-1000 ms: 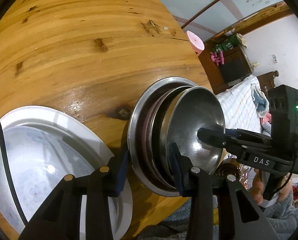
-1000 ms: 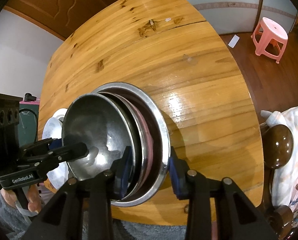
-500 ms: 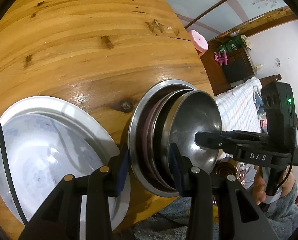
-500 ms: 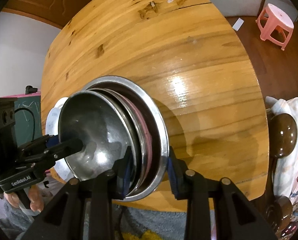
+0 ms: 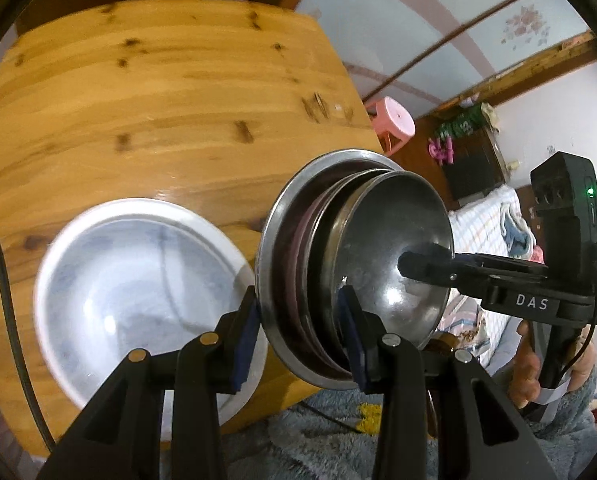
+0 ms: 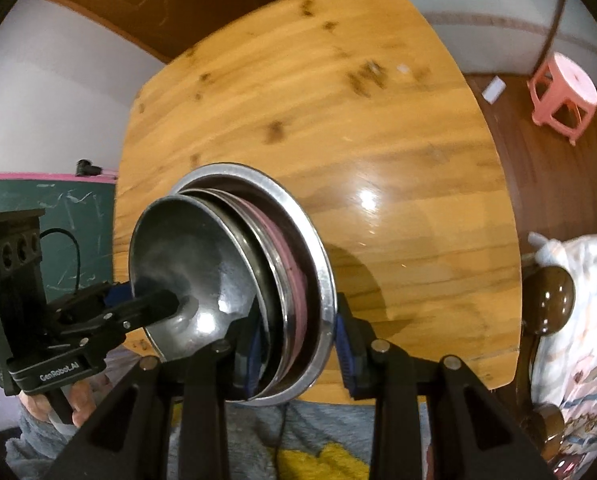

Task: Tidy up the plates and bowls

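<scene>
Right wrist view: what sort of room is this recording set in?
Probably a lived-in room of a home, perhaps a bedroom used for meals: a varnished wooden table, a pink plastic stool on dark wood flooring, and a bedpost with patterned bedding at the right.

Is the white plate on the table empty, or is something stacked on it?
Empty. The white plate shows only its bare, pale inside; the stack of metal bowls is beside it, gripped by both claws.

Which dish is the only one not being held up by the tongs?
The big white plate, lying alone on the wooden table. The shiny metal bowls are nested in one stack, pinched between both tongs.
</scene>
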A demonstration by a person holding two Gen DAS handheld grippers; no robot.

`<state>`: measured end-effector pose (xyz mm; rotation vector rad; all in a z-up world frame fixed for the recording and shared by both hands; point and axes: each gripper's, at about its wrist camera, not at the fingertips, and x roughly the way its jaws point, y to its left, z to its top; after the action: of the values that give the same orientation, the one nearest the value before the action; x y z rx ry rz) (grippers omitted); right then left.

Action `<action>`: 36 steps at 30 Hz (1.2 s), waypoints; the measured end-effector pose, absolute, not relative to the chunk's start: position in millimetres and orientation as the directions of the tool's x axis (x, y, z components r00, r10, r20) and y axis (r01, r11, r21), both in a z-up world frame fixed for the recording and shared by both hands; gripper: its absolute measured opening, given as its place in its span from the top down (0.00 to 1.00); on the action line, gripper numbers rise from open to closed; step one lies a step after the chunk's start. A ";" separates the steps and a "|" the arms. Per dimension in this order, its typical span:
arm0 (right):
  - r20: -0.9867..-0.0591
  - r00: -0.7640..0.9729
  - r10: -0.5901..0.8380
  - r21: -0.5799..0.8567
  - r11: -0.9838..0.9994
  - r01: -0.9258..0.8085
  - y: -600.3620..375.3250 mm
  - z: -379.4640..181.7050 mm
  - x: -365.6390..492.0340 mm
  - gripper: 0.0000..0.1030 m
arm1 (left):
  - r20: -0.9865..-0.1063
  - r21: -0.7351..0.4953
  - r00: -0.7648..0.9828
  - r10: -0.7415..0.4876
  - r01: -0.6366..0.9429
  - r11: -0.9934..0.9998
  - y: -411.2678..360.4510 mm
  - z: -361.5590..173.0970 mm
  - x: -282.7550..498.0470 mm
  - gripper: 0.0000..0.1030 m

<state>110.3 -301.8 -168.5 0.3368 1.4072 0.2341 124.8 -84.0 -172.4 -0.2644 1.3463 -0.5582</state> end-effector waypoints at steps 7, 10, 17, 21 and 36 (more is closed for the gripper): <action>-0.905 0.186 0.383 0.378 0.924 -0.067 -251.1 -133.0 109.0 0.70 | -0.864 -0.427 0.209 -0.458 0.176 0.887 -37.1 -144.0 104.4 0.64; -0.902 0.180 0.392 0.378 0.920 -0.108 -225.4 -129.8 109.7 0.70 | -0.872 -0.411 0.225 -0.434 0.143 0.900 -15.6 -142.7 95.7 0.64; -0.900 0.116 0.420 0.402 0.903 -0.154 -181.7 -157.5 115.3 0.70 | -0.896 -0.396 0.206 -0.392 0.023 0.918 30.4 -175.8 85.4 0.64; -0.906 0.063 0.419 0.406 0.901 -0.150 -165.6 -186.4 117.0 0.72 | -0.910 -0.386 0.177 -0.375 -0.027 0.922 44.7 -202.4 83.9 0.64; -0.915 0.001 0.404 0.403 0.913 -0.070 -157.7 -236.0 127.5 0.72 | -0.925 -0.367 0.122 -0.360 -0.046 0.929 45.6 -250.2 103.0 0.64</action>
<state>127.5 -157.7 -236.0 0.2712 1.5301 0.3790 103.0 45.6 -250.2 -0.3408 1.4380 -0.2357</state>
